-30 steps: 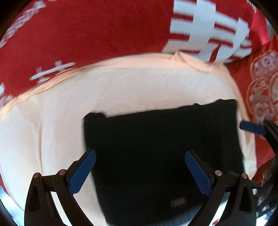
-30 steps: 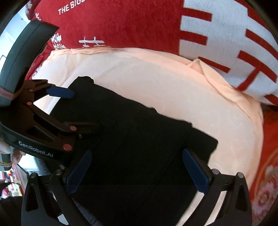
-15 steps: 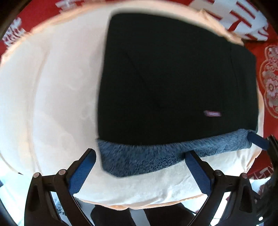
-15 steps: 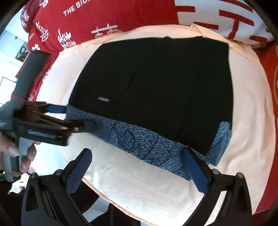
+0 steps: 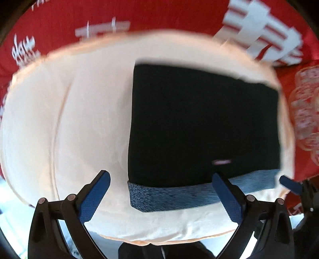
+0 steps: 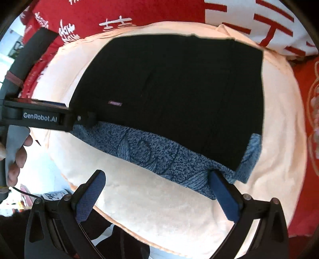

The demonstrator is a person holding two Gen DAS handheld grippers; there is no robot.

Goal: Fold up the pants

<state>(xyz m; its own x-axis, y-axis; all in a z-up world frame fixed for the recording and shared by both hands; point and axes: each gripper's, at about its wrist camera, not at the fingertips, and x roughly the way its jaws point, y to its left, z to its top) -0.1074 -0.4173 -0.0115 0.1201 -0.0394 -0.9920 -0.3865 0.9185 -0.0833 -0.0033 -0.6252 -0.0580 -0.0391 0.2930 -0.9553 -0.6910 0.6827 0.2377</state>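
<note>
In the right wrist view, at the far left, a person's hand [image 6: 17, 151] is wrapping around the grey handle of the left gripper [image 6: 65, 114], a black two-finger tool printed with white lettering. It is lying edge-on, its tip touching the left end of the blue band, and from this side I cannot tell its opening. The left wrist view is showing its blue-padded fingers [image 5: 93, 197] standing wide apart with nothing between them.

Moving right, the folded black fabric pants [image 6: 175, 95] are lying flat as a neat rectangle on the round cream-coloured padded cushion [image 6: 151, 203], with a speckled blue patterned waistband strip [image 6: 159, 153] showing along the near edge and a small label near the left of the black panel. Red cloth with white printed characters [image 6: 111, 14] is spreading behind the cushion.

Further right, the right gripper [image 6: 159, 197] is hovering spread wide over the cushion's near part, gripping nothing; its right blue pad [image 6: 224, 196] is overlapping the band's near right end
</note>
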